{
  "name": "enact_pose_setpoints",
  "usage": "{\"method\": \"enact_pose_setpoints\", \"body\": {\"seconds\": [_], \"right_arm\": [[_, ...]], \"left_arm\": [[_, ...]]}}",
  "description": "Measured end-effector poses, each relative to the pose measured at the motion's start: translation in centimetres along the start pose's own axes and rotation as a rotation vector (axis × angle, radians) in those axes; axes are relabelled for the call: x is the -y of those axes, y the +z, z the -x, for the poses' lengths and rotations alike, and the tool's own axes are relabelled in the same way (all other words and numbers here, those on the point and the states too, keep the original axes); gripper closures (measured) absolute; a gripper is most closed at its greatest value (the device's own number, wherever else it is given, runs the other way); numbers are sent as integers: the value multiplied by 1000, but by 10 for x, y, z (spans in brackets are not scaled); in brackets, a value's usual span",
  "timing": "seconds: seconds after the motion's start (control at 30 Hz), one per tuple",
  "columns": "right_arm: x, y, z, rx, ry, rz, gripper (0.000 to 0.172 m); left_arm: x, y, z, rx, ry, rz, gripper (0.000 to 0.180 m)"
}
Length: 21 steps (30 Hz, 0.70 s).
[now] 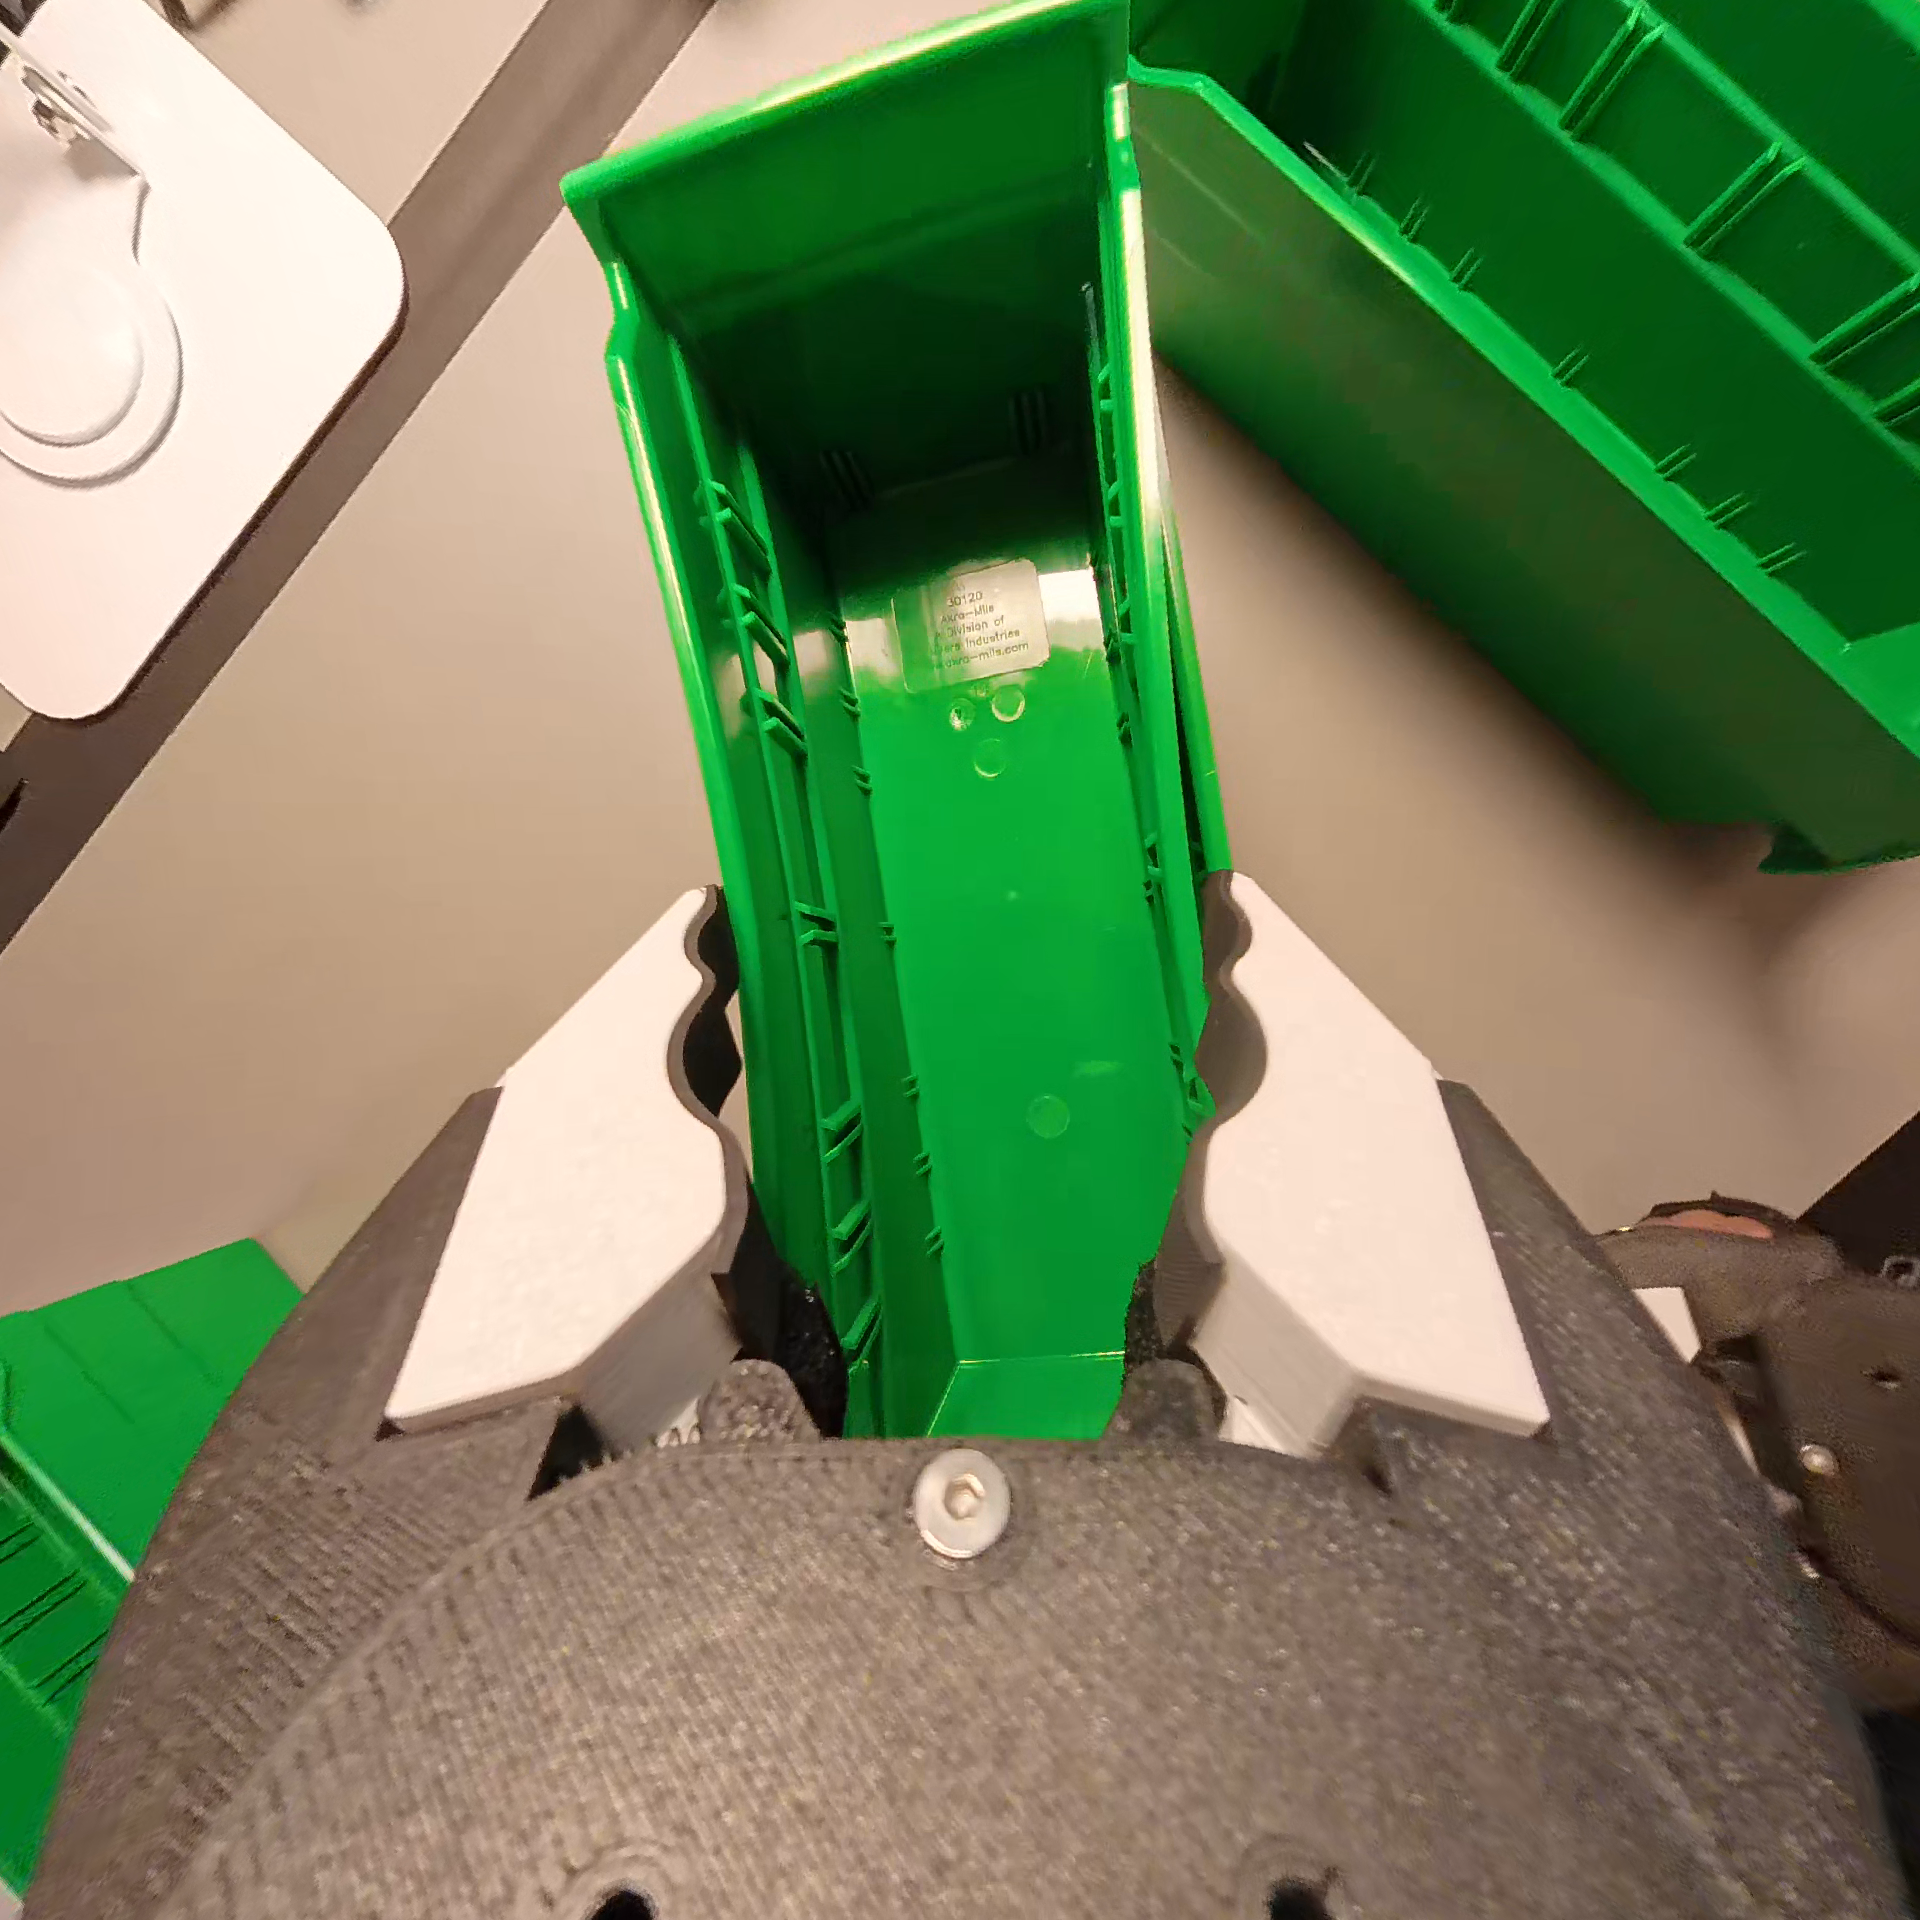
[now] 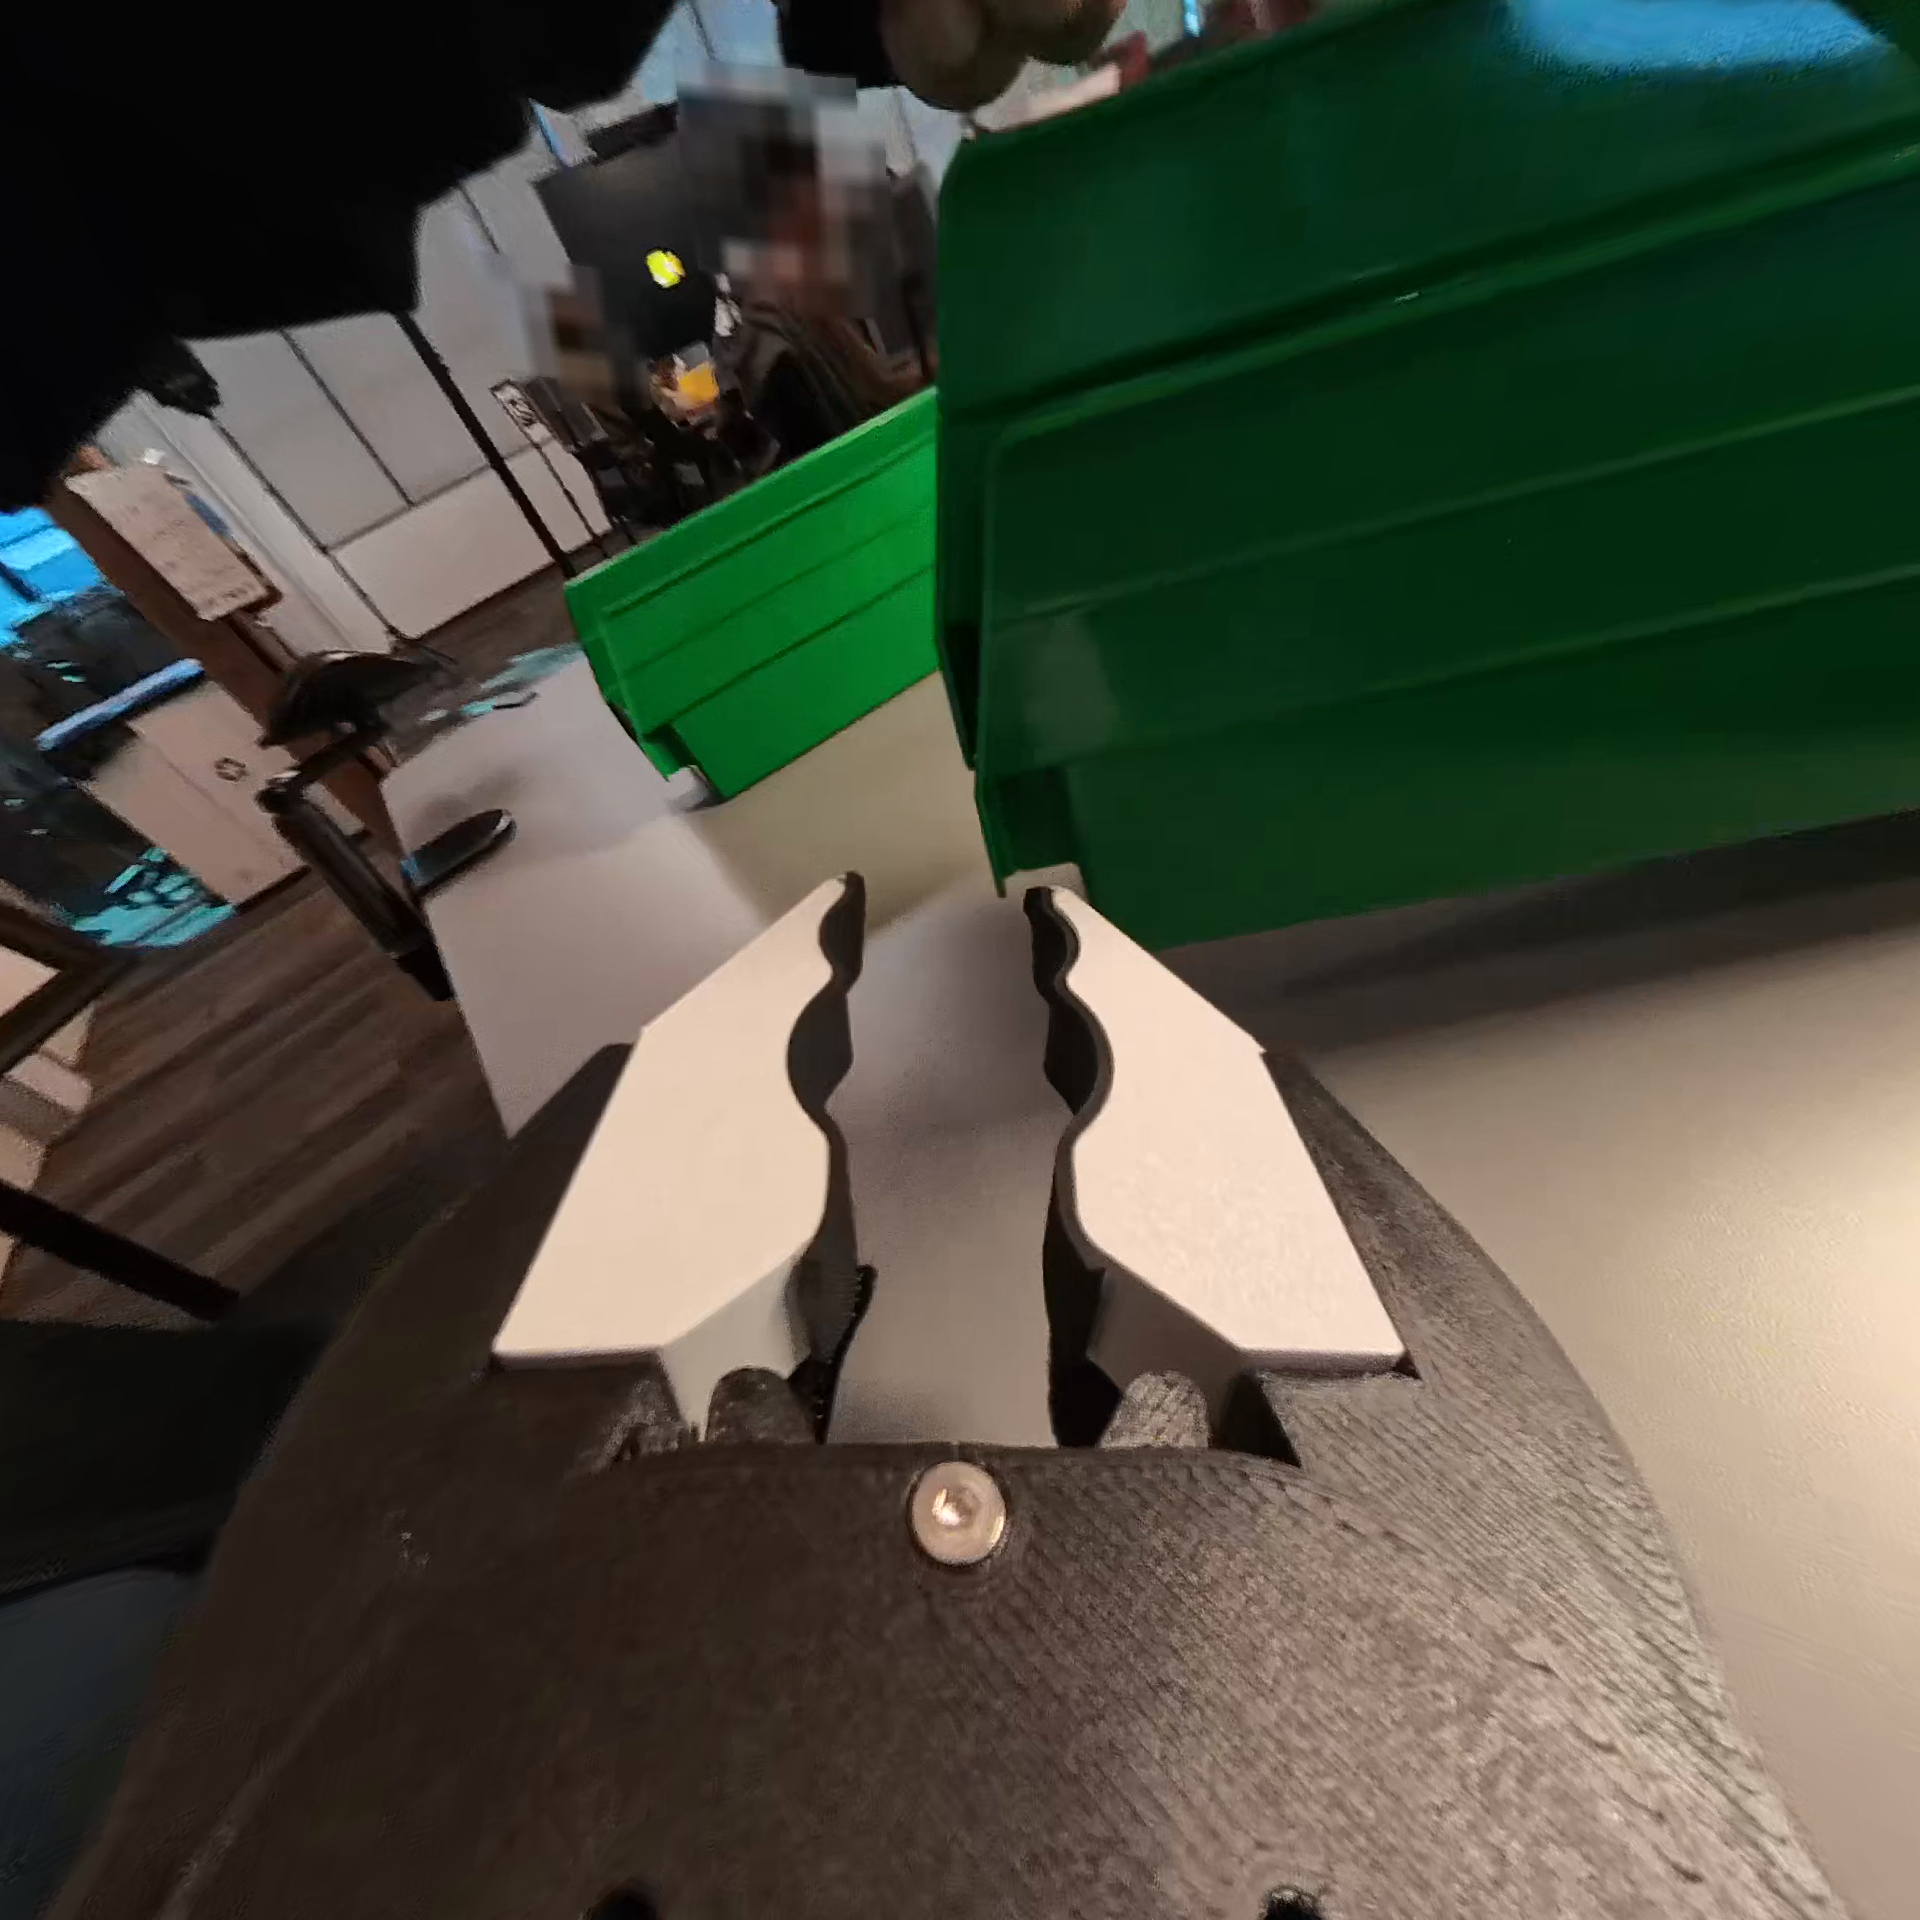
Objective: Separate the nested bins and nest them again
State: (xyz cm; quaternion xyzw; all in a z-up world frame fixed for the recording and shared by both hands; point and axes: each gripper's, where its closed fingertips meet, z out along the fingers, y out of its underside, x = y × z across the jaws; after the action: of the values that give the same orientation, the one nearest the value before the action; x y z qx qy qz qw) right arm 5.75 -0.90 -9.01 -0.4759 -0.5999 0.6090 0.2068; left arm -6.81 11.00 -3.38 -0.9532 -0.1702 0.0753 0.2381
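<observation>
Worktop (image 1: 364, 831): beige, one. Green bins counted in left wrist view: three. Large bin (image 1: 1558, 364) at upper right; a second bin (image 1: 94, 1455) at lower left edge; narrow bin (image 1: 987, 935) clamped between left gripper (image 1: 966, 904) fingers, spread wide. Right gripper (image 2: 943, 899): fingers partly apart, bare, just beside a large bin's corner.

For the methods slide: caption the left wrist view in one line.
Left gripper clasps a narrow green bin lengthwise above the tan table, with a larger green bin alongside.
</observation>
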Motion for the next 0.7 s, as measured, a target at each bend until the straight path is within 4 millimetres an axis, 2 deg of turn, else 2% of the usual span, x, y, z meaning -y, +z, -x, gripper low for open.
{"method": "enact_pose_setpoints", "body": {"seconds": [0.17, 0.3, 0.7], "right_arm": [[-3, 11, -11, -99, -43, 40, 158], [-2, 15, -11, -106, -75, 45, 167], [-16, 11, -25, -153, -149, 166, 167]], "left_arm": [[0, 4, -6, -3, 2, -12, 92], [1, 3, -1, 11, 0, -25, 92], [1, -3, 7, -25, -24, -31, 92]]}}
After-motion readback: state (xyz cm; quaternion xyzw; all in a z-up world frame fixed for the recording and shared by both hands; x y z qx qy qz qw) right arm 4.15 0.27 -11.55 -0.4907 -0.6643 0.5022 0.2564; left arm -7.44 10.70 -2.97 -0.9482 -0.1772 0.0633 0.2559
